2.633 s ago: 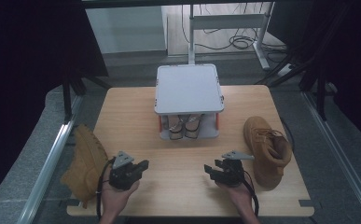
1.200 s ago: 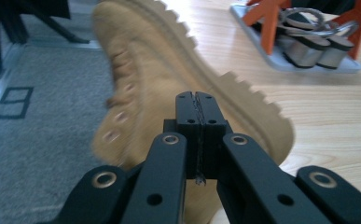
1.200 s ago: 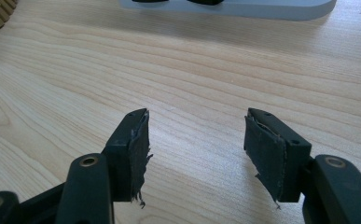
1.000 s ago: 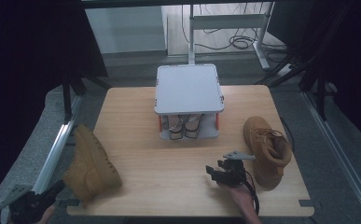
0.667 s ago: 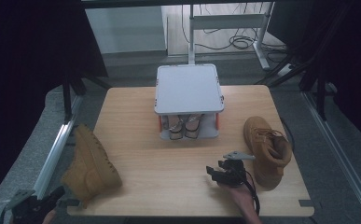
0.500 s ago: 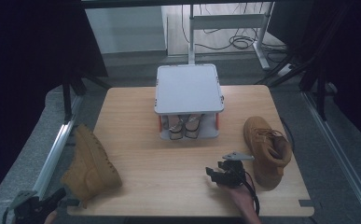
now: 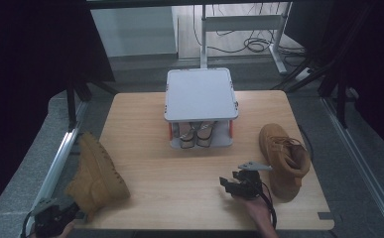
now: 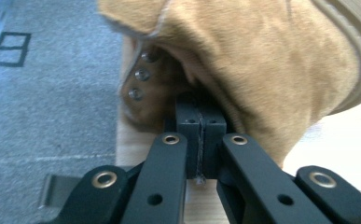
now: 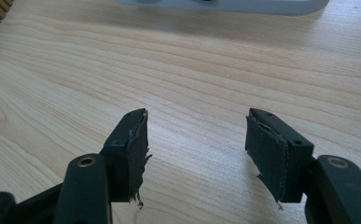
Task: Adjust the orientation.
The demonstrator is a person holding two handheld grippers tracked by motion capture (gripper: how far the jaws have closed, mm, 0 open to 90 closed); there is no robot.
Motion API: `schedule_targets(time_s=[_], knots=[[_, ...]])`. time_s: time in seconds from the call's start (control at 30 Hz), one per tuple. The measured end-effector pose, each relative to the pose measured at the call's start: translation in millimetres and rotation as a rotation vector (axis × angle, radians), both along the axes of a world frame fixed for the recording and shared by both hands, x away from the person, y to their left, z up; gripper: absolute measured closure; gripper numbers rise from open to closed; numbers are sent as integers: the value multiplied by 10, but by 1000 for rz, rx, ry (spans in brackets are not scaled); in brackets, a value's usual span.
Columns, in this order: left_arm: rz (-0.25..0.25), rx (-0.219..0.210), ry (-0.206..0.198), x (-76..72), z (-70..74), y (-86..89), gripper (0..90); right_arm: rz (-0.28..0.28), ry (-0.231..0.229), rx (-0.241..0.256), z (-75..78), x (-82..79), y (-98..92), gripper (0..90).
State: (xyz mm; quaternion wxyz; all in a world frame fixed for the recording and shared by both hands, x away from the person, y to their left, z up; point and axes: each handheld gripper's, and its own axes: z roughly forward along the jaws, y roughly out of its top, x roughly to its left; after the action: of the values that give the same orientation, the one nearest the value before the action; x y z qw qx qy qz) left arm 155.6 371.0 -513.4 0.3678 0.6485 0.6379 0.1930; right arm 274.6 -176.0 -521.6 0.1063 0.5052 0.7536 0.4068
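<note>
Worktop [image 7: 145, 144]: pale wood, seen whole from the high view; grey carpet lies around it.

Stand [image 7: 201, 94]: a grey two-level stand at the middle of the far edge. The high view shows its flat top and a pair of shoes [image 7: 197, 135] on the lower level; the right gripper view catches just its grey base [image 9: 225, 5] at the top of the frame.

Left boot [image 7: 96, 171]: tan suede, at the near left corner, overhanging the left edge. In the high view it lies tipped with the sole toward the middle of the worktop. The left gripper view shows it close up [image 8: 262, 60], with three metal eyelets and the pale sole rim at the upper right.

Right boot [image 7: 285, 158]: tan, upright, near the right edge, toe toward the near edge.

Left gripper [image 7: 50, 218]: off the near left corner in the high view, too dark there to read. Its own view shows the jaws closed tight together [image 8: 200, 135], tips pushed into the boot's collar; whether any suede is pinched between them I cannot tell.

Right gripper [image 7: 241, 181]: held by a hand [image 7: 256, 210] near the near edge, just left of the right boot. Its own view shows the jaws spread wide [image 9: 194, 144] with nothing between them, frayed pads over bare wood.
</note>
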Motion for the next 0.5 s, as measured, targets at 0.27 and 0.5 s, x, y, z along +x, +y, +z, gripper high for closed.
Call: schedule_targets(time_s=[0.27,0.5], knots=[[-3,-19,-8,27,22,-14,900,-6,-5,-2,-3,3,-8,391],[-18,-30,-17,55,82,-36,900,-7,-2,1,-4,5,1,391]])
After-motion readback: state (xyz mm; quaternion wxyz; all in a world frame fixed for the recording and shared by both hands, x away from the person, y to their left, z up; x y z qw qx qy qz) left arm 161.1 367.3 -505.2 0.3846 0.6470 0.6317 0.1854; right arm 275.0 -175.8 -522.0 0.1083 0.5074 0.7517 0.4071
